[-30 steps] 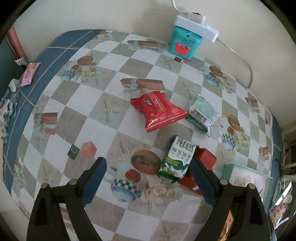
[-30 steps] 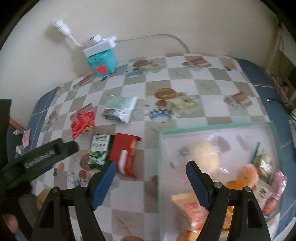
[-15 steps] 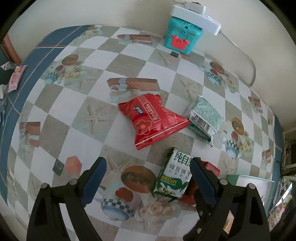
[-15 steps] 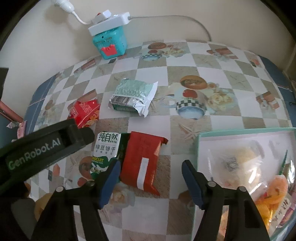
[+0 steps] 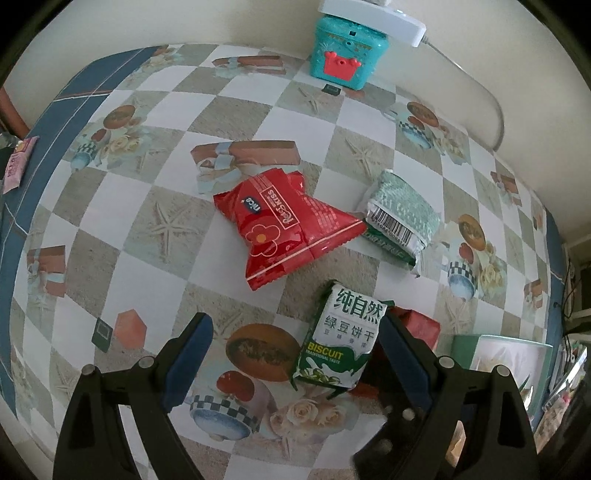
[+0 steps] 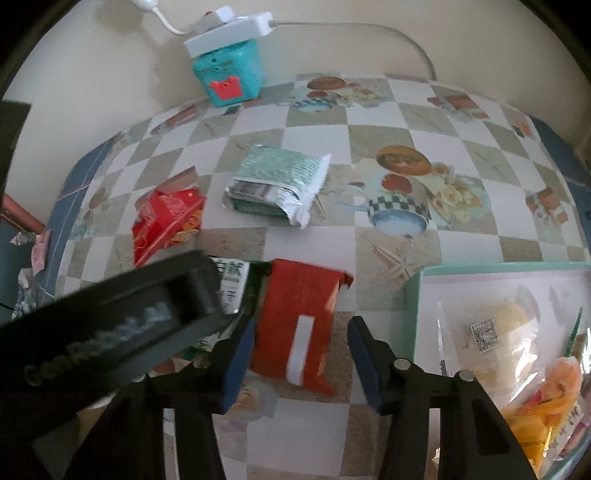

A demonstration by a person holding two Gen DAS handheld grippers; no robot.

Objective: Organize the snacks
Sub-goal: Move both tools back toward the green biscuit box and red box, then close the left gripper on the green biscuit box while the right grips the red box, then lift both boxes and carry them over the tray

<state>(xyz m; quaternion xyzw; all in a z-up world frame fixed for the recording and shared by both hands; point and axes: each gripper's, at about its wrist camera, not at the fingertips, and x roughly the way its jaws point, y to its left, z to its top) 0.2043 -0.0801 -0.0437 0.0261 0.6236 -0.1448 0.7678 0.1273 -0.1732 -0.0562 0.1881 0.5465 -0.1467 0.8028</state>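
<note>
Your table wore a checkered oilcloth [image 5: 122,258] printed with starfish, cups and roses, blue-bordered at its left edge, and it stood against a cream wall where a teal toy box [image 5: 347,55] carried a white power strip [image 6: 229,31]. On the cloth lay, from left to right, a red "nice" snack bag [image 5: 284,225], a green-and-white biscuit packet [image 5: 343,343], a mint-green foil pack [image 5: 400,218] with its barcode showing, a red pouch [image 6: 299,325] with a white strip down its back, and at the far right a green-rimmed bin [image 6: 413,295] holding bagged snacks. Against a second earlier, both cameras had dropped closer to the cloth, the packets loomed larger, and your right gripper had swung from over the bin to the red pouch. Your left gripper [image 5: 291,328] stood wide apart, its right finger just beside the biscuit packet and nothing clamped. Your right gripper [image 6: 303,345] was closing with the red pouch between its jaws; the left pad [image 6: 238,363] met the pouch's edge, while the right pad [image 6: 364,360] was apart from it. The pouch lay flat, crumpled at its top, touching the biscuit packet.
</note>
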